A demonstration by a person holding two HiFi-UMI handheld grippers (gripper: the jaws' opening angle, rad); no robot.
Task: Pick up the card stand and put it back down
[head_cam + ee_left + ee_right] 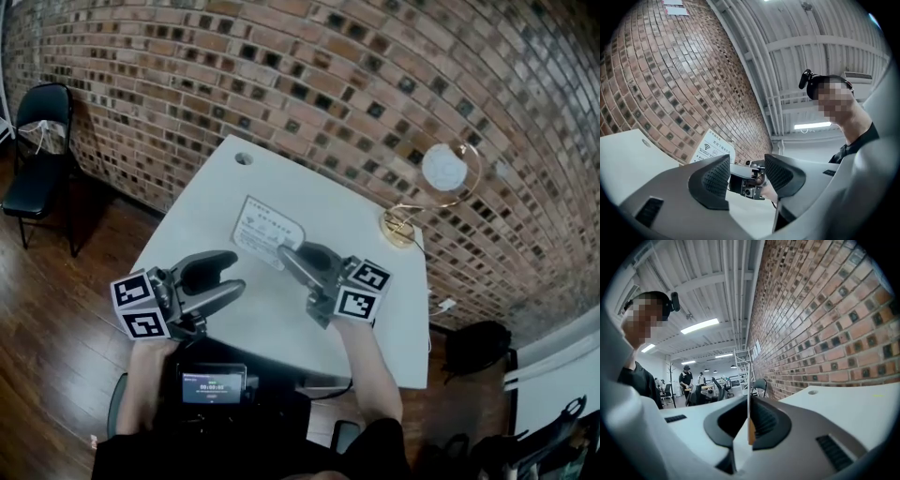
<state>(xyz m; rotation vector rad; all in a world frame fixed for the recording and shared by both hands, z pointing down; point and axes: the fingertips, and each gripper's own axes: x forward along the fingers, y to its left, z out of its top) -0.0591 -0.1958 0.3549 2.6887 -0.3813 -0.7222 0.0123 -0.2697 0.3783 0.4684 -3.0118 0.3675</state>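
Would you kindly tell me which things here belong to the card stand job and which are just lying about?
For the job: card stand, gripped in the shut right tongs; white table; left tongs, open and empty.
Lying about: gold ornament with a white ball, on the table; black chair; black bag.
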